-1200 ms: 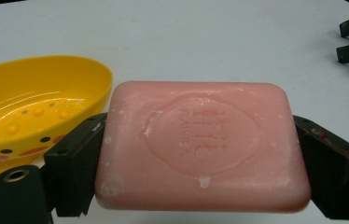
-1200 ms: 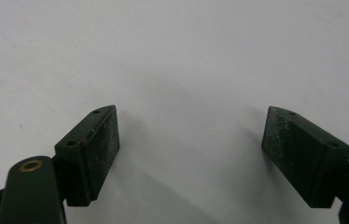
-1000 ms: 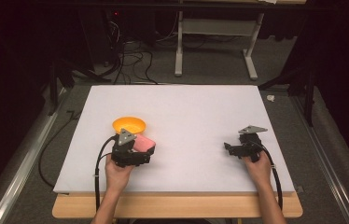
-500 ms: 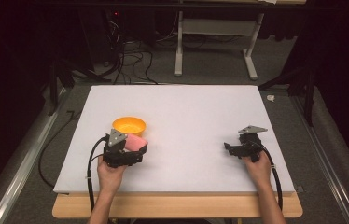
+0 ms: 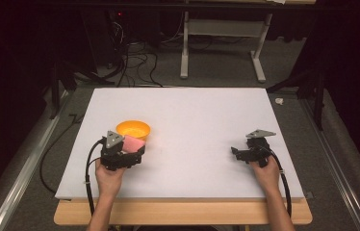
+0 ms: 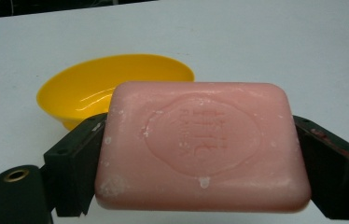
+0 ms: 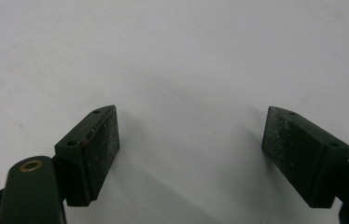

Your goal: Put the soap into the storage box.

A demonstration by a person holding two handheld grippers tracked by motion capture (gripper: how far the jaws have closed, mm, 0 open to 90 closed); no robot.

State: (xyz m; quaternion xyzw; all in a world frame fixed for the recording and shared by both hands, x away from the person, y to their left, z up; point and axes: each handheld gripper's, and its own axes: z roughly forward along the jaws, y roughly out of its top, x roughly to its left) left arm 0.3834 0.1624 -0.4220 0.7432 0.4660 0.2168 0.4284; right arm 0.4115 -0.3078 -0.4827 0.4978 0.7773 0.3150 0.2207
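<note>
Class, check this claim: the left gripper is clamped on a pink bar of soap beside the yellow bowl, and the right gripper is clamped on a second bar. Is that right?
Not quite. The right gripper holds nothing: the right gripper view shows its jaws apart over the bare white table. The left gripper does clamp the pink soap beside the yellow bowl.

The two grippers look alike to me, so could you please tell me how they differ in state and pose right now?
The left gripper is shut on the pink soap, while the right gripper is open with nothing between its fingers. The left gripper sits beside the yellow bowl, whereas the right gripper has bare white table around it. Both are hand-held, black, and trail a cable.
</note>
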